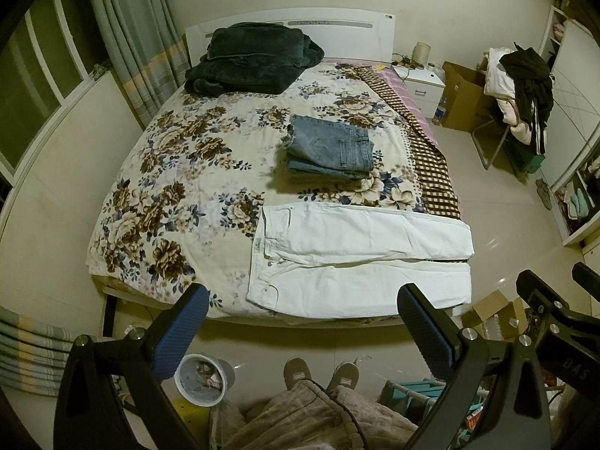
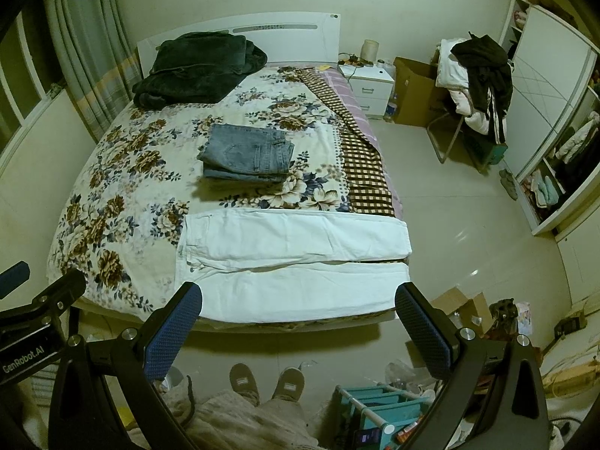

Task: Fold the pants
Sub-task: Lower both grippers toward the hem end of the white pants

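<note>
White pants (image 1: pixel 360 258) are lying flat, unfolded, at the bed's (image 1: pixel 157 172) foot; folded jeans (image 1: pixel 330 148) are sitting behind. Left hand-held gripper (image 1: pixel 302 322) and right hand-held gripper (image 2: pixel 298 318) are hovering wide open, empty.

Flat pants (image 1: pixel 360 258) lie before folded jeans (image 1: pixel 332 148).

Both wrist views high over bed (image 1: pixel 157 172) foot, facing headboard; right view offset rightward; share whole bed.

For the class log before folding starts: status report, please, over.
Left gripper open, right gripper open, both short of the bed. White pants flat, unfolded, at the near edge. Folded jeans behind, clear.
</note>
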